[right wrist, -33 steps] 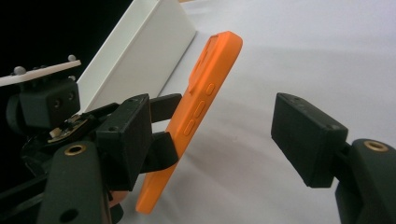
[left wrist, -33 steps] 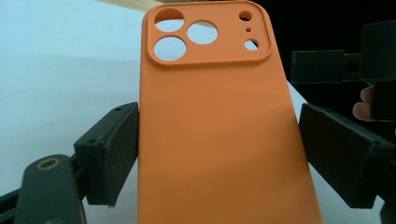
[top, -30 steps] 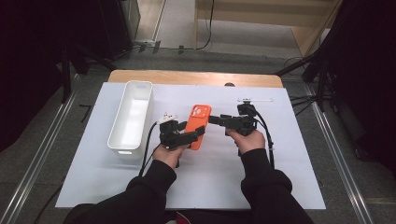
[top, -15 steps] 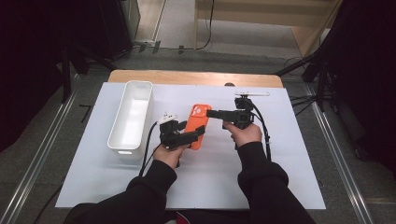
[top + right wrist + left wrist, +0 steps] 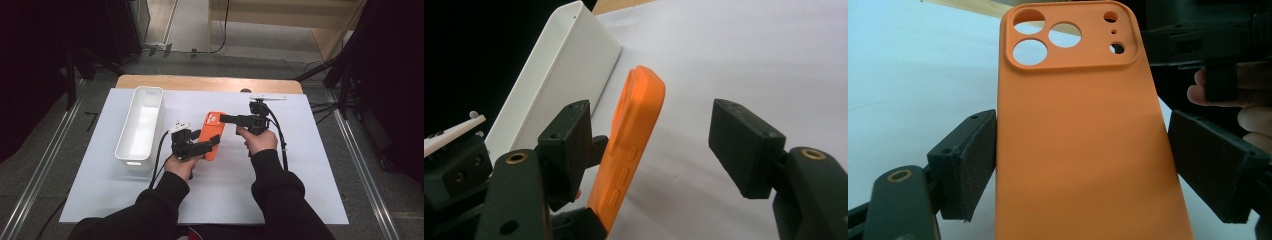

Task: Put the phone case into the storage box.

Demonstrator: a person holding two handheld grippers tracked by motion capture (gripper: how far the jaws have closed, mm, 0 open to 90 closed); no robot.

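An orange phone case (image 5: 212, 136) is held up off the white-covered bench (image 5: 310, 190), midway between a person's two hand-held tools and just right of an empty white bin (image 5: 141, 125). The left gripper (image 5: 209, 145) has its jaws clenched on the case's lower end; in the left gripper view one pad presses the case's edge (image 5: 1083, 145) while the other stands a little off it, so the clamp looks to bear across the case's thickness from behind. The right gripper (image 5: 225, 118) reaches in from the right toward the camera-cutout end. In the right gripper view its jaws straddle the case (image 5: 634, 135) edge-on, and they have just been closing, though neither pad presses the orange shell yet, so that side remains released.

Judged from this, the pick-up is done and a two-handed hold is partly formed: the second grip is still to be completed. What follows, whether passing the case across or setting it into the bin, is not yet begun; the bin holds nothing. A small white strip (image 5: 268, 98) lies at the far edge of the bench, untouched.
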